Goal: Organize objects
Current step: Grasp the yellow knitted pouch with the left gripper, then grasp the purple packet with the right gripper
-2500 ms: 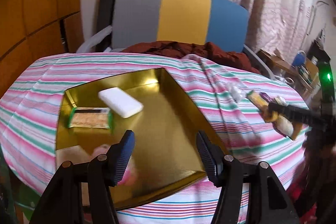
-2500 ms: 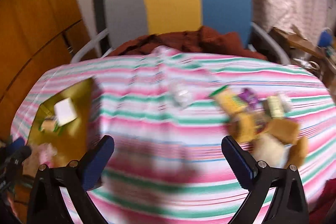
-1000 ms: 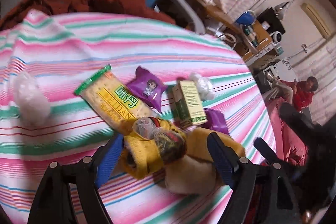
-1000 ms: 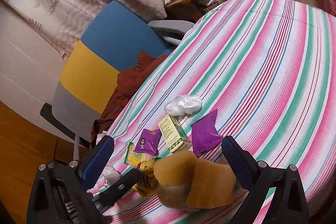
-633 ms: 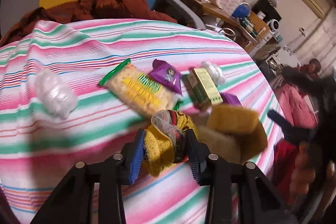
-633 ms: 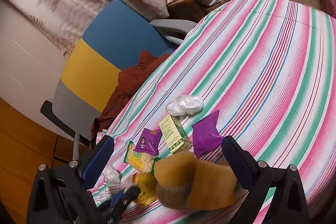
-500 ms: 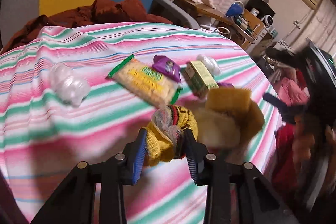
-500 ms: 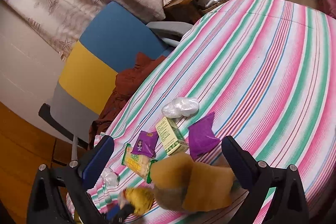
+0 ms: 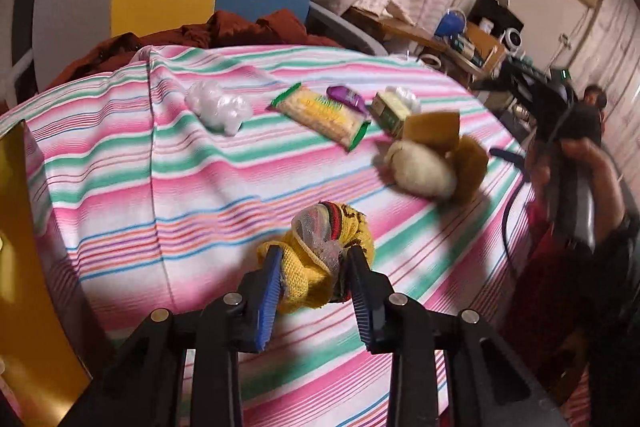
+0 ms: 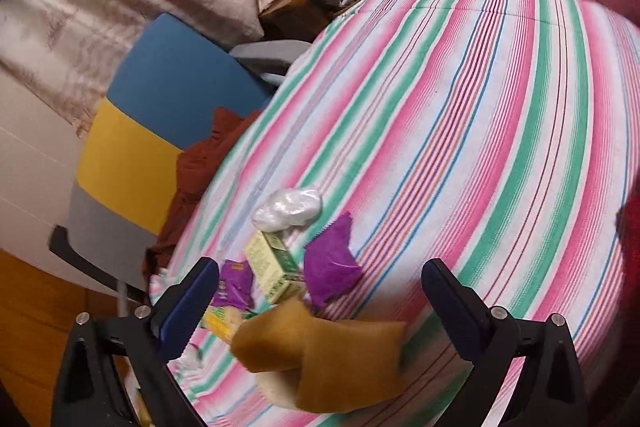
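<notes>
a: report left gripper condition.

b: i have its jaws clamped on the yellow knit bundle, gripped across the middle so the soft mass cannot slip. it hangs above the striped cloth, clear of it, i judge.

a: destination?

b: the gold tray edge shows at 9 o'clock in the left view; i judge that is the drop point.

a: right gripper?

b: jaws spread wide, empty, hovering over the brown plush toy, likely its next pick.

a: remaining items?

b: at 12 o'clock from the toy: purple sachet, green box, white plastic wad, cracker pack.
</notes>
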`<state>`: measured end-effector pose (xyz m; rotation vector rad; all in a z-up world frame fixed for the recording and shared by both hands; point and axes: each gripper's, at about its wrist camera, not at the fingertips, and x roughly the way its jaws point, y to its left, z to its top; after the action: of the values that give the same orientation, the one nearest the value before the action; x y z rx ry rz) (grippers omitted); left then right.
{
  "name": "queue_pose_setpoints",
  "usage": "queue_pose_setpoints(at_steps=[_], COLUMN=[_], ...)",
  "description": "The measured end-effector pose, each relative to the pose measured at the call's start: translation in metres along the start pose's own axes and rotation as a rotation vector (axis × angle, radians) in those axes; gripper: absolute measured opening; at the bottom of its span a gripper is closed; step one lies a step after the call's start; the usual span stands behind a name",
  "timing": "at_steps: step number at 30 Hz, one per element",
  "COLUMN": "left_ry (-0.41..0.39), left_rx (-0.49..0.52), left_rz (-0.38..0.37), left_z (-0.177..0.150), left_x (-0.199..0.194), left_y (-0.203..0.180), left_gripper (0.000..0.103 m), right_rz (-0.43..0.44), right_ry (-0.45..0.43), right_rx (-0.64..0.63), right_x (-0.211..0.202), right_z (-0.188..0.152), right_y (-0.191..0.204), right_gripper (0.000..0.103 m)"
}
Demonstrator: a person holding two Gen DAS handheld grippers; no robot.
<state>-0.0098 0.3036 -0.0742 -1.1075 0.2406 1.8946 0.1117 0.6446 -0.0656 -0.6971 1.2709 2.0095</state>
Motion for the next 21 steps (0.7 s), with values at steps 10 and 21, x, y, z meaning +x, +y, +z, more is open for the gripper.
queue_pose_setpoints(at_steps=[10, 21], left_ry=[0.000, 0.018], left_rx=[0.060, 0.090], left_rz=[-0.019, 0.007], left_z=[0.006, 0.022], left_x=[0.014, 0.042], left_y=[-0.008, -0.016], left_gripper=[0.032, 0.044], right_rz=[-0.250, -0.313], right_ry=[0.117, 0.226], right_rx=[-0.298, -0.399], right_x=[0.034, 0.082], right_z=[0.005, 0.007], right_y=[0.039, 0.036], right_gripper=[0.062, 0.049])
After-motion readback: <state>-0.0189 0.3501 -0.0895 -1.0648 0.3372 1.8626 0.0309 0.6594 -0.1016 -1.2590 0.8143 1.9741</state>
